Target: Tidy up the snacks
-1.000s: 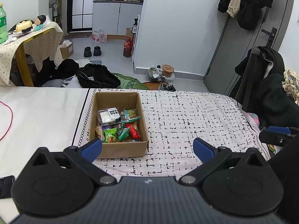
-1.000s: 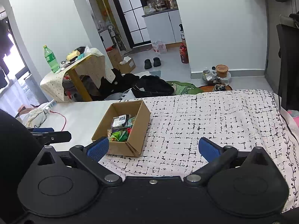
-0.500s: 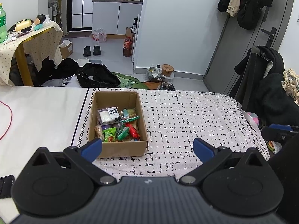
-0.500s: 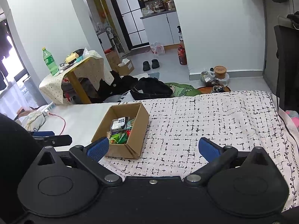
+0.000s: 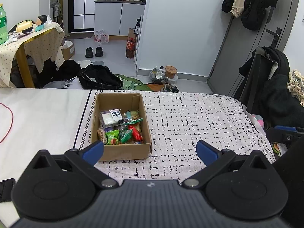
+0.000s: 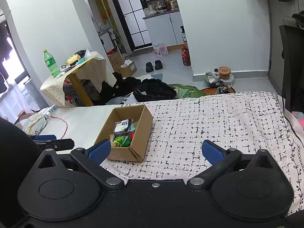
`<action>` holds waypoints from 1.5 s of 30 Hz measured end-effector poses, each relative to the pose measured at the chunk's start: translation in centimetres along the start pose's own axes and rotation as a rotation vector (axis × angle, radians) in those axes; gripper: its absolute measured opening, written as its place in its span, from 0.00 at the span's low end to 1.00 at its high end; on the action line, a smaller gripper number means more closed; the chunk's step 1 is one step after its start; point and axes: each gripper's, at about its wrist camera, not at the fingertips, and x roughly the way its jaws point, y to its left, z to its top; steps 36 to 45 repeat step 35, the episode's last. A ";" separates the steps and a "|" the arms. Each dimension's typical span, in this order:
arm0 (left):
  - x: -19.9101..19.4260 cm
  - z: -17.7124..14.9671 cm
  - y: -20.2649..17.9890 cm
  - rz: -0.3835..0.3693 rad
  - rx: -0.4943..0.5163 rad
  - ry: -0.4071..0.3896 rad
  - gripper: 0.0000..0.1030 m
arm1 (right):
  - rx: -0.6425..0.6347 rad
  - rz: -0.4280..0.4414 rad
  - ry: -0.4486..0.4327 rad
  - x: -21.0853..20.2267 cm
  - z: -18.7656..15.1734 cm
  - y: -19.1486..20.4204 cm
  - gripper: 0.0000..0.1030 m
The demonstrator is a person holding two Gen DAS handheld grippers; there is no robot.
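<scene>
An open cardboard box (image 5: 121,153) sits on the patterned bedspread (image 5: 190,117), holding several snack packets (image 5: 119,127) in green, red and white wrappers. It also shows in the right wrist view (image 6: 140,138), with the snack packets (image 6: 123,133) inside. My left gripper (image 5: 150,151) is open and empty, held above the bed just short of the box's near wall. My right gripper (image 6: 155,151) is open and empty, to the right of the box and apart from it.
A red cable (image 5: 8,121) lies on the plain white sheet at left. A phone (image 5: 5,189) lies at the near left edge. Beyond the bed's far edge are bags (image 5: 100,77) on the floor, a covered table (image 5: 32,43) and a chair with dark clothes (image 5: 273,87).
Both grippers have drifted back and up a little, so the box sits slightly farther away. Both stay open and empty. The box and snacks have not moved.
</scene>
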 end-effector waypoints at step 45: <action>-0.5 0.0 -0.4 0.028 0.036 0.004 1.00 | -0.038 -0.018 0.004 -0.6 0.3 0.8 1.00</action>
